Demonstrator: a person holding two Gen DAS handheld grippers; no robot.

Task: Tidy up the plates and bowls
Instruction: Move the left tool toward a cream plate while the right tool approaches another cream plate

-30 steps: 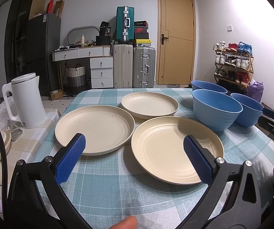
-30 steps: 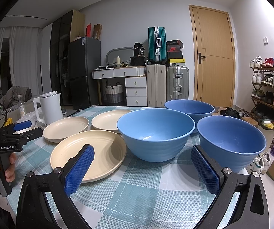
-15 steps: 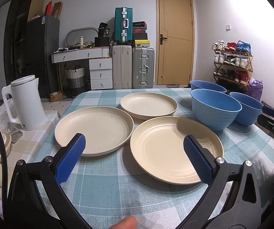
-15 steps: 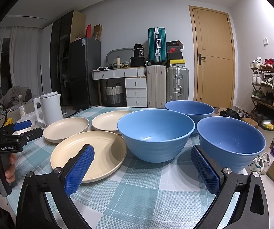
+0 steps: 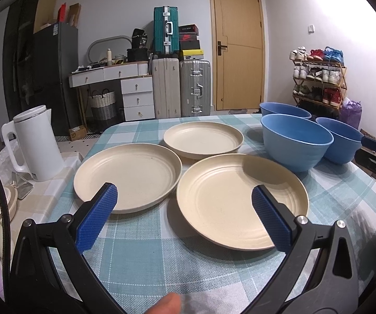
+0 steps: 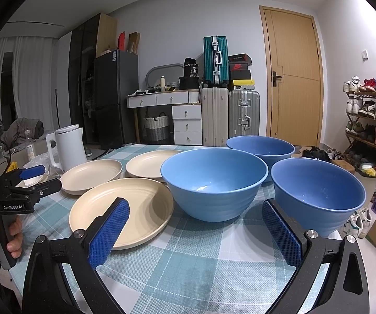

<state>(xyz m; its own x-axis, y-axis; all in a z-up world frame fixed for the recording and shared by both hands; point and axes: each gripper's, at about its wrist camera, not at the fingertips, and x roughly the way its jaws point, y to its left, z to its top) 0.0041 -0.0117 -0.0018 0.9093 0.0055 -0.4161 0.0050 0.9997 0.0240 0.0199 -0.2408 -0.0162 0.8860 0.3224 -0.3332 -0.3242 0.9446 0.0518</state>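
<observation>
Both grippers, left gripper (image 5: pixel 184 216) and right gripper (image 6: pixel 195 231), spread, empty. Risk: nearest plate (image 5: pixel 240 198) at 12 o'clock sits flat; thin rim could slip.

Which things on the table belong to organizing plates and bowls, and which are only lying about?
For the job:
three cream plates
three blue bowls

Lying about:
white kettle
suitcases
shoe rack

Three cream plates (image 5: pixel 241 200), three blue bowls (image 6: pixel 214 183), one kettle (image 5: pixel 36 141)
</observation>
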